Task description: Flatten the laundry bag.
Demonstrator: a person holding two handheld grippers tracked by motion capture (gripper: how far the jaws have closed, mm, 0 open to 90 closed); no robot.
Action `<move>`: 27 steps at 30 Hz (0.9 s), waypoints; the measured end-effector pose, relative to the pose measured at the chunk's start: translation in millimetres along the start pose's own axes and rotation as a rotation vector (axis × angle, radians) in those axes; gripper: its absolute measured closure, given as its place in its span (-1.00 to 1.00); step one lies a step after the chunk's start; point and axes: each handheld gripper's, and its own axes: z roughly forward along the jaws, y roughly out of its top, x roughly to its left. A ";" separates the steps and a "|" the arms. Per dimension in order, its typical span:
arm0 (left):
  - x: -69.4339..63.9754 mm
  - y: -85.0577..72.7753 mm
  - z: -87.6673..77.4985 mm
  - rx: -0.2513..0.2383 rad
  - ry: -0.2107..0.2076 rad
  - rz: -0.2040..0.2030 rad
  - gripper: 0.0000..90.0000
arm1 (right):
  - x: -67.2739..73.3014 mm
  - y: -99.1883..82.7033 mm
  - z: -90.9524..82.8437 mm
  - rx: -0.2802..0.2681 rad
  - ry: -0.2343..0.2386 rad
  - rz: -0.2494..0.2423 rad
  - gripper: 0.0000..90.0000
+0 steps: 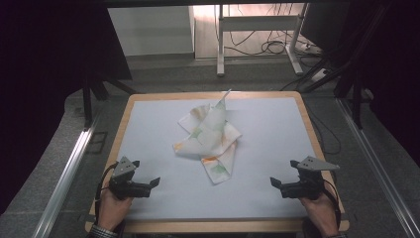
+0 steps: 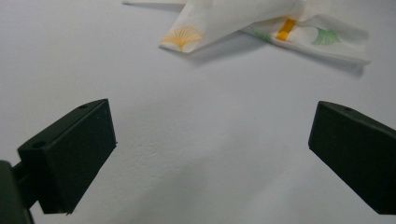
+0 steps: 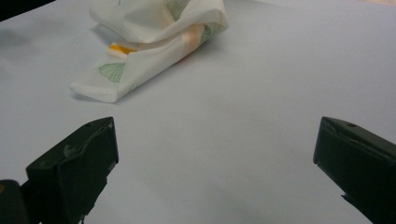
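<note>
Black jaws stand wide apart on both tools, nothing between them. Nearest the person, the left gripper (image 1: pixel 147 174) sits well to the near left of the crumpled cloth (image 1: pixel 210 136), and the right gripper (image 1: pixel 286 174) well to its near right, both low over the pale grey mat (image 1: pixel 267 129). Farther off, the white cloth with green and orange prints lies bunched at the mat's middle, its far tip (image 1: pixel 225 96) poking upward.

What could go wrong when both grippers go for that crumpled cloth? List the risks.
1. The cloth lies bunched in overlapping folds, so a jaw may pinch several layers at once and it may not spread flat.
2. The left gripper and right gripper both stand open and apart from the cloth; closing in on its narrow near corner, they might collide.
3. One tip sticks up near the table's far edge; a pull could drag it off.
</note>
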 end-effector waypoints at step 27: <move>2.9 -1.7 3.9 -0.001 -0.003 0.018 -1.00 | 1.9 2.0 3.8 0.021 -0.027 -0.027 -1.00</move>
